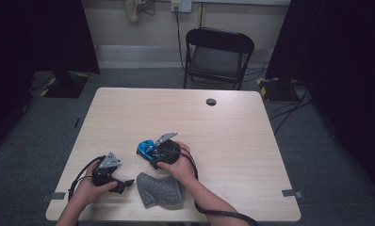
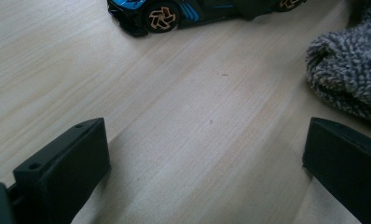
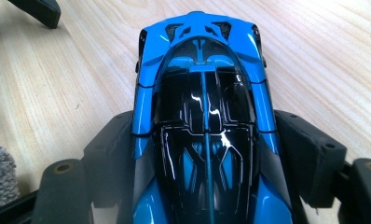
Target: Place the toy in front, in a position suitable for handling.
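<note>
On table point(image 1: 232, 122), near front edge, left of centre: toy car point(image 1: 145, 149) sitting wheels-down on bare wood, lying between both pads of right gripper point(image 3: 207, 154). Straddling car body at mid-length, jaws standing wide, pads lying close against car flanks; actual clamping pressure impossible to confirm. Showing blue bodywork point(image 3: 200, 32) with gloss black roof and canopy point(image 3: 207, 135), thin blue line running lengthwise down centre. Displaying black tyre with orange spoked wheel point(image 2: 162, 17) and blue side stripes in left gripper view. Resting just beside car, toward person: grey fleecy cloth point(image 1: 159, 189), crumpled, touching nothing held. Hovering low over bare wood beside cloth: left gripper point(image 2: 207, 163), jaws spread wide, gripping nothing. Containers: not applicable to this layout.
</note>
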{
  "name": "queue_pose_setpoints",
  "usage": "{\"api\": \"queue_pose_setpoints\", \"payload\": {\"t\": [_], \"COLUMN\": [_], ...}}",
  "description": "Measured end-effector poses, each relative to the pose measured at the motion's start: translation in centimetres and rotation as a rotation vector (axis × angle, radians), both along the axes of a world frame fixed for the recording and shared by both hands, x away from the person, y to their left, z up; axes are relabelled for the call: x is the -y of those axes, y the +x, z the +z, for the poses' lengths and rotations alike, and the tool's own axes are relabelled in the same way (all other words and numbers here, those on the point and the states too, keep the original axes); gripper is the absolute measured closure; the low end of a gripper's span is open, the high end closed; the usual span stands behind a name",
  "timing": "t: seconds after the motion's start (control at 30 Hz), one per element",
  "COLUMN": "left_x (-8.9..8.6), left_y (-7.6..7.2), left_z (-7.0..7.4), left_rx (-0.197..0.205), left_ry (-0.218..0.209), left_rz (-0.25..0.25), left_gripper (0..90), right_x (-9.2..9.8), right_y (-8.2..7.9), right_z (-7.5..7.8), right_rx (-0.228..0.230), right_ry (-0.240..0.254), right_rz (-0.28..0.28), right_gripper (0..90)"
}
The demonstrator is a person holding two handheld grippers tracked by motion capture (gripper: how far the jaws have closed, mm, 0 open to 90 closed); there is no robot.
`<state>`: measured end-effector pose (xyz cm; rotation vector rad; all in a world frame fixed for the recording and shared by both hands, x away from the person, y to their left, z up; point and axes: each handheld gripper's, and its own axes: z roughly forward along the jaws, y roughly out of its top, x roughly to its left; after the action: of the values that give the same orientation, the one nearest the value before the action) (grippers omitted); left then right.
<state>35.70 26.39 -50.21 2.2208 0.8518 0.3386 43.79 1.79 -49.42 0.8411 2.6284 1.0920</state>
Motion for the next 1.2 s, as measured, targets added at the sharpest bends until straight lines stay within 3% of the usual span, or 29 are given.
{"api": "queue_pose_setpoints", "payload": {"t": [0.27, 0.37, 0.5, 0.6, 0.83, 1.2], "left_x": [0.0, 0.0, 0.0, 0.0, 0.0, 0.1], "left_y": [0.0, 0.0, 0.0, 0.0, 0.0, 0.1], "left_z": [0.0, 0.0, 0.0, 0.0, 0.0, 0.0], "left_rx": [0.001, 0.001, 0.001, 0.001, 0.001, 0.001], "left_ry": [-0.001, -0.001, -0.001, -0.001, -0.001, -0.001], "left_rz": [-0.001, -0.001, -0.001, -0.001, -0.001, -0.001], "left_gripper": [0.0, 0.0, 0.0, 0.0, 0.0, 0.0], "right_x": [-0.8, -0.8, -1.0, -0.8, -0.9, -0.3], "right_y": [0.0, 0.0, -0.3, -0.3, -0.3, -0.2], "right_z": [0.3, 0.0, -0.4, -0.3, 0.2, 1.1], "right_rx": [0.027, 0.012, 0.04, 0.038, 0.014, 0.019], "right_ry": [-0.03, -0.03, -0.019, -0.01, -0.055, -0.061], "right_rz": [0.001, -0.001, -0.016, -0.041, -0.035, -0.026], "right_gripper": [22.0, 19.5, 18.5, 25.4, 26.2, 26.4]}}
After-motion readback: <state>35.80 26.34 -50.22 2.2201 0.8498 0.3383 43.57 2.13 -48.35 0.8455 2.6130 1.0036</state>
